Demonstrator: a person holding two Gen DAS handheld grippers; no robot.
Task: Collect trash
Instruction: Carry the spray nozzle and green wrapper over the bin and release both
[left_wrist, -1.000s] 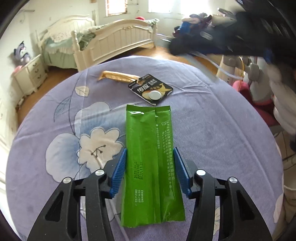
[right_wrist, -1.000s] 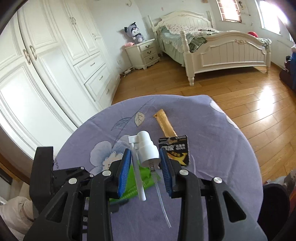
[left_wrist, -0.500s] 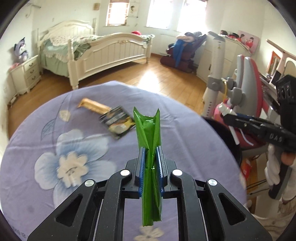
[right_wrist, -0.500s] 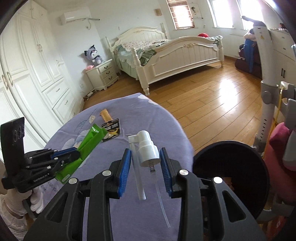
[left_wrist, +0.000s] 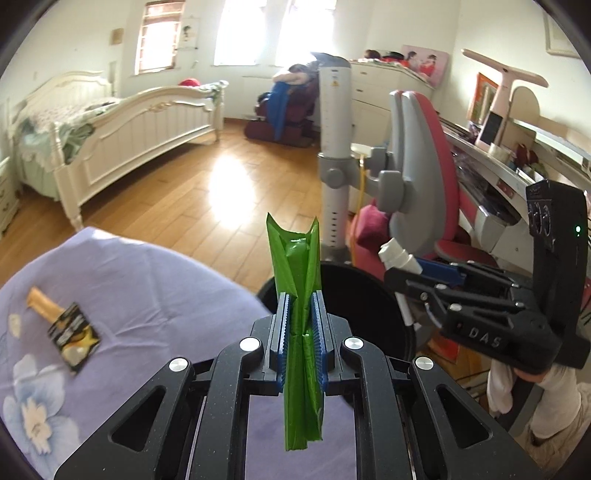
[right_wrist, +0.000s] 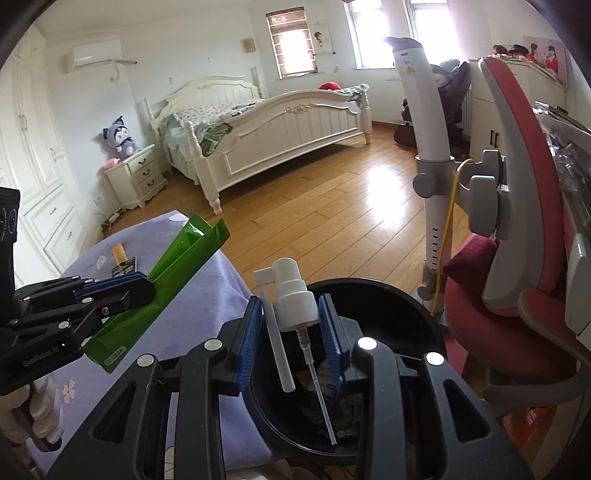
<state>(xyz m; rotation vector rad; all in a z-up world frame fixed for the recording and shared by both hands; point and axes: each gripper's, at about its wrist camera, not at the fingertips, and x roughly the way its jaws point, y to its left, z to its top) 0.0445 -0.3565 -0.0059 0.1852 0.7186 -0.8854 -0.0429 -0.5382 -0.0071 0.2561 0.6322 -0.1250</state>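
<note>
Right hand-held gripper (right_wrist: 291, 328) is gripping white spray pump (right_wrist: 293, 302) right over black bin (right_wrist: 413, 306), abt to drop. Left hand-held gripper (left_wrist: 302, 328) is clenching green pouch (left_wrist: 300, 295) nr bin rim. Gold wrapper (left_wrist: 40, 301) & black packet (left_wrist: 74, 334) are waiting on worktop (left_wrist: 147, 288); roughly halfway.

both tongs: black plastic frames w/ triangular cutouts, silver screws, ribbed blue pads. left tongs (left_wrist: 300, 343) marked "genrobot.ai", right tongs (right_wrist: 291, 334) marked "das", w/ a small green led. white gloves on both hands.
</note>
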